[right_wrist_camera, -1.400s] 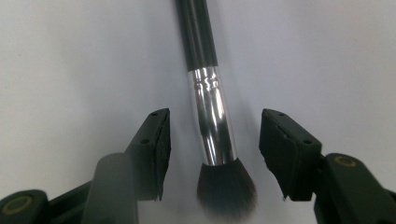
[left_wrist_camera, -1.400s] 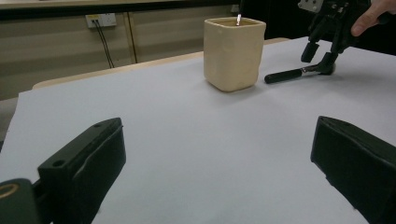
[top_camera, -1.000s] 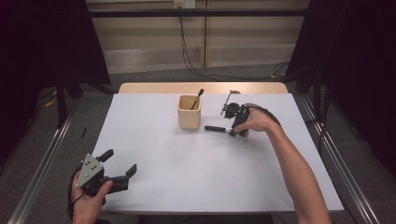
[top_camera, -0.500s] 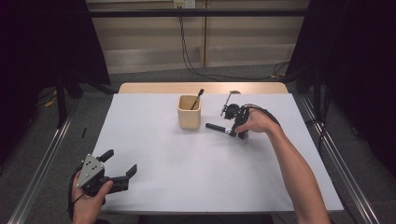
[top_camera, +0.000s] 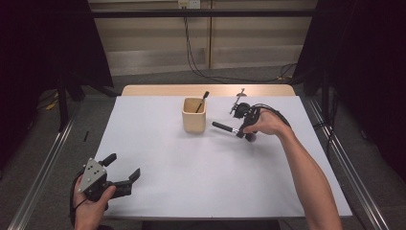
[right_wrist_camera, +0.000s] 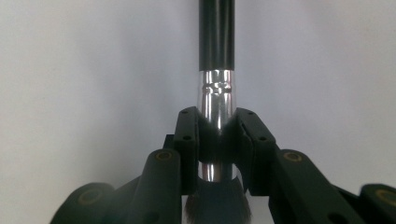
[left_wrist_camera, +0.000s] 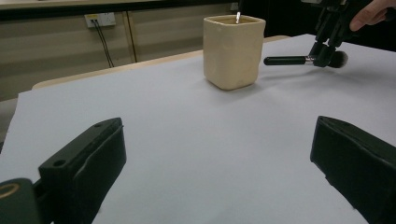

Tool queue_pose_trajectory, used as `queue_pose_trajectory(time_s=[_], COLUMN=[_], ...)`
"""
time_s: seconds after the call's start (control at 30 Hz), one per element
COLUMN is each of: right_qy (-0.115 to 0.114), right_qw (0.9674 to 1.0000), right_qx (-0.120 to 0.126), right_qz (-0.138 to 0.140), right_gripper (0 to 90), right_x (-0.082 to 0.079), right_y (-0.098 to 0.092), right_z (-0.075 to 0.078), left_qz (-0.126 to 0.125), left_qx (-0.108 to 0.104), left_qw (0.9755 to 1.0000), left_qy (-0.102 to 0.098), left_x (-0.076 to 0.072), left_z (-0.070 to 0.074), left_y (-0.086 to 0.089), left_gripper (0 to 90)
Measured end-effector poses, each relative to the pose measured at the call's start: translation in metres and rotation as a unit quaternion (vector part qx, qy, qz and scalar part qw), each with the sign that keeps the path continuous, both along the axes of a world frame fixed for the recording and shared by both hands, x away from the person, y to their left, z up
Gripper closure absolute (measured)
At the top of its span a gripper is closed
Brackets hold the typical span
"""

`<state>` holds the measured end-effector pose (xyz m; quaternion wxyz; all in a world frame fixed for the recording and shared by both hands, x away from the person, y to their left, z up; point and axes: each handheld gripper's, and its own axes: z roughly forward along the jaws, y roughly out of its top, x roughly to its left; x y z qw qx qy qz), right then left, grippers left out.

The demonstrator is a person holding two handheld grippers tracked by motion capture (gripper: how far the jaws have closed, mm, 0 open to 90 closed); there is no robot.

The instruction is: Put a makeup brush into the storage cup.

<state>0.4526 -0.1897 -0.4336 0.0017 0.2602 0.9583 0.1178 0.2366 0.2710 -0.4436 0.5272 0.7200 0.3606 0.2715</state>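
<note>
A makeup brush with a black handle and silver ferrule lies level, low over the white table cover, right of a cream square cup. My right gripper is shut on it. In the right gripper view the pads clamp the ferrule of the brush, with the dark bristles below them. A second brush stands in the cup. My left gripper is open and holds nothing at the near left corner. In its own view, past the left gripper, are the cup, the held brush and the right gripper.
The white cover spreads over the table, with a strip of bare wood along the far edge. Metal rails run along both sides of the table. Cables hang down the back wall.
</note>
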Motion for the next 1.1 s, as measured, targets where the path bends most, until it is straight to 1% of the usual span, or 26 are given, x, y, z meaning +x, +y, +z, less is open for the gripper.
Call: queue_pose_trajectory(time_s=[0.03, 0.17, 0.23, 0.27, 0.3, 0.33, 0.37, 0.4, 0.43, 0.47, 0.57, 0.6, 0.63, 0.7, 0.8, 0.87, 0.97, 1.03, 1.1], right_qy=[-0.002, -0.009, -0.012, -0.013, -0.014, -0.017, -0.016, -0.020, -0.018, -0.019, -0.025, -0.027, -0.030, -0.036, -0.046, -0.054, -0.063, -0.070, -0.074], right_qw=[1.0000, 0.9999, 0.9997, 0.9996, 0.9994, 0.9992, 0.9989, 0.9984, 0.9976, 0.9968, 0.9955, 0.9949, 0.9936, 0.9921, 0.9903, 0.9883, 0.9847, 0.9817, 0.9798], right_qx=[0.001, 0.004, 0.014, 0.015, 0.023, 0.031, 0.036, 0.045, 0.059, 0.067, 0.079, 0.084, 0.095, 0.106, 0.111, 0.119, 0.137, 0.151, 0.159], right_qz=[0.002, -0.010, -0.017, -0.018, -0.023, -0.021, -0.026, -0.027, -0.032, -0.039, -0.046, -0.049, -0.053, -0.057, -0.069, -0.079, -0.088, -0.093, -0.096], right_gripper=[72.2, 72.2, 72.2, 72.2, 72.2, 72.2, 72.2, 72.2, 72.2, 72.2, 72.2, 72.2, 72.2, 72.2, 72.2, 72.2, 72.2, 72.2, 72.2], right_x=[0.000, -0.004, -0.006, -0.006, -0.008, -0.008, -0.009, -0.010, -0.012, -0.013, -0.015, -0.016, -0.017, -0.019, -0.023, -0.025, -0.028, -0.031, -0.032], right_y=[-0.001, -0.005, -0.008, -0.010, -0.011, -0.012, -0.013, -0.014, -0.016, -0.017, -0.023, -0.024, -0.026, -0.029, -0.033, -0.036, -0.040, -0.043, -0.045], right_z=[0.000, 0.000, -0.001, 0.000, 0.001, 0.002, 0.003, 0.005, 0.006, 0.007, 0.009, 0.010, 0.011, 0.012, 0.011, 0.011, 0.011, 0.012, 0.012], left_qz=[0.000, 0.003, 0.003, 0.002, 0.002, 0.001, 0.000, 0.000, 0.001, 0.001, 0.002, 0.002, 0.000, 0.000, 0.001, 0.003, 0.002, 0.001, 0.002], left_qx=[0.000, -0.002, -0.001, 0.000, 0.000, 0.001, 0.001, 0.001, 0.001, -0.001, -0.001, 0.001, 0.002, 0.000, -0.002, -0.002, 0.008, 0.006, 0.005], left_qw=[1.0000, 1.0000, 1.0000, 1.0000, 1.0000, 1.0000, 1.0000, 1.0000, 1.0000, 1.0000, 1.0000, 1.0000, 1.0000, 1.0000, 1.0000, 1.0000, 0.9999, 1.0000, 1.0000], left_qy=[0.000, 0.001, 0.001, 0.001, 0.000, -0.001, -0.003, -0.005, -0.006, -0.006, -0.006, -0.006, -0.006, -0.005, -0.006, -0.005, -0.006, -0.006, -0.004], left_x=[0.000, 0.000, 0.001, 0.001, 0.001, 0.001, 0.000, 0.000, 0.000, 0.000, 0.000, 0.000, 0.000, 0.000, 0.000, -0.001, 0.000, 0.000, 0.000], left_z=[0.000, 0.000, 0.000, 0.000, 0.000, 0.000, 0.000, 0.001, 0.001, 0.001, 0.001, 0.001, 0.000, 0.000, 0.001, 0.001, 0.001, 0.000, 0.000], left_y=[0.000, 0.000, 0.000, 0.000, 0.000, 0.000, 0.000, 0.000, 0.000, 0.000, 0.001, 0.001, 0.000, 0.000, 0.000, 0.000, 0.000, 0.000, 0.000], left_gripper=[3.4, 3.4, 3.4, 3.4, 3.4, 3.4, 3.4, 3.4, 3.4, 3.4, 3.4, 3.4, 3.4, 3.4, 3.4, 3.4, 3.4, 3.4, 3.4])
